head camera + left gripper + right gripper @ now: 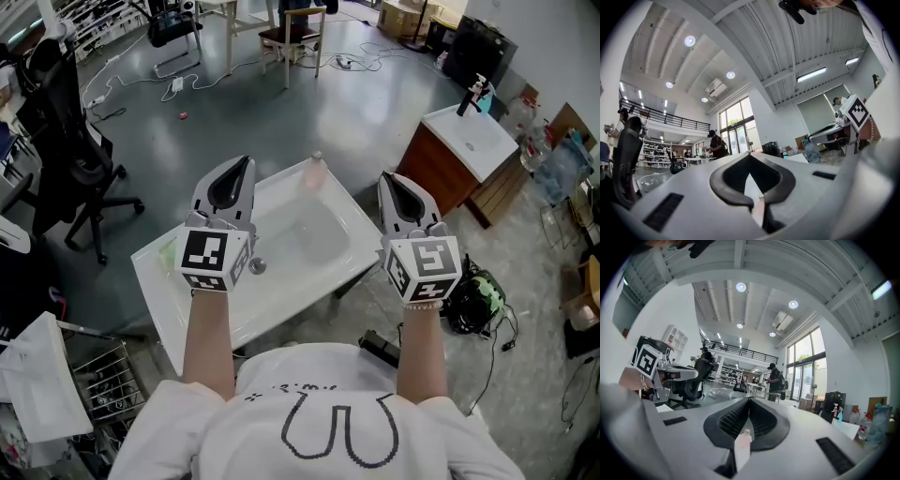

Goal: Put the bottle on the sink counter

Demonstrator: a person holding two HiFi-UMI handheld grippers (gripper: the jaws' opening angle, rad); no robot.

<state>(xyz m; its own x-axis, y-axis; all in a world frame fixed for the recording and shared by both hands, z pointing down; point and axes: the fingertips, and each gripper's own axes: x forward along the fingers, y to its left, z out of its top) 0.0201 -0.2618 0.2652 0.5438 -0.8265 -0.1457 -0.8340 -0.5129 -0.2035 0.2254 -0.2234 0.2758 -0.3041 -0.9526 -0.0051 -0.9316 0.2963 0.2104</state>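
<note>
Black office chair stands on the grey floor at far left. Next comes the left gripper, raised over the white sink counter with its jaws clenched tip to tip and nothing between them. A pale pink bottle stands upright on the counter's far rim, just behind the basin, apart from both tools and between them across the head view. To its right, the right gripper is likewise pressed shut and empty; its own view shows the bottle beyond the jaws. A wooden cabinet carrying a second white basin sits farther right.
</note>
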